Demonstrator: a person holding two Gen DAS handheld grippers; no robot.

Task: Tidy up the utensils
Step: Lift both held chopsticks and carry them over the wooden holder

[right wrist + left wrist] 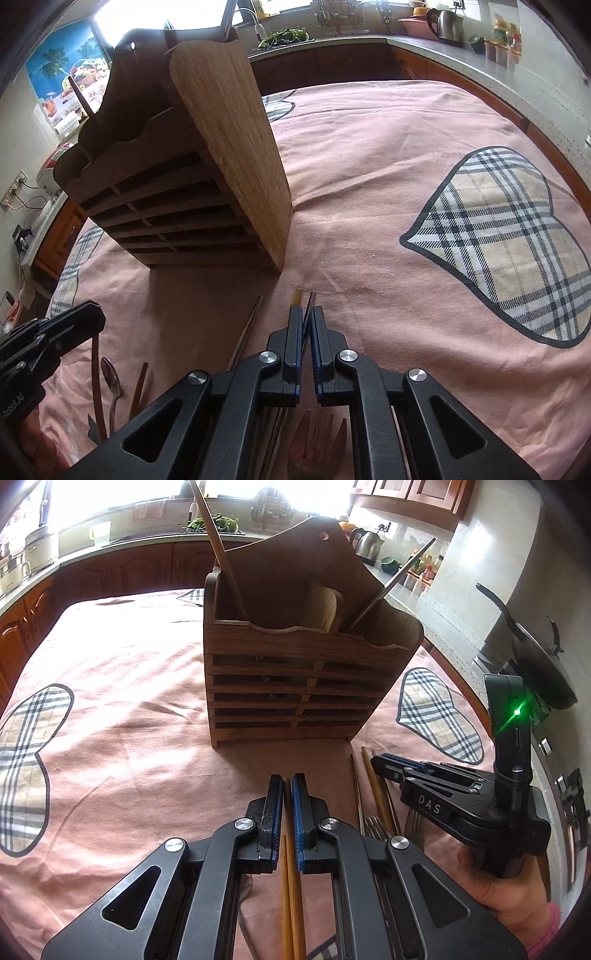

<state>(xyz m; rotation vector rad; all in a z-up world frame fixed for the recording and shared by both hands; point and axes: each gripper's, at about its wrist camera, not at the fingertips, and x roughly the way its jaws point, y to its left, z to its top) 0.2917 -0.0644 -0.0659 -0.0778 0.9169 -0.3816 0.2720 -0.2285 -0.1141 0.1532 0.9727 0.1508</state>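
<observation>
While the wooden utensil caddy (pixel 295 672) stands upright on the pink cloth (pixel 129 709) that covers the counter, both grippers sit low in front of it. The left gripper (pixel 287 794) is just before the caddy's slatted front, its fingers (pixel 274 805) clenched on a pair of wooden chopsticks (pixel 291 886) that run back beneath the gripper body. The right gripper (pixel 306 325) is before the caddy's near right corner, its fingers (pixel 294 332) closed to a thin gap around a dark slim utensil (pixel 308 314) whose tip pokes out toward the caddy; whether the pads actually pinch it I cannot tell for certain, though it looks gripped.

Inside the caddy, a long wooden handle (pixel 216 535) leans out of the left compartment, a metal rod (pixel 399 576) slants out of the right one, and a pale rounded wooden piece (pixel 321 607) sits between them.

On the cloth in front of the caddy's right corner lie loose utensils: more chopsticks (pixel 376 794), forks (pixel 373 827), and, in the right wrist view, a metal spoon (pixel 112 384) nearer the left gripper. Plaid heart patches (pixel 506 243) mark the cloth to the right of the caddy.
</observation>
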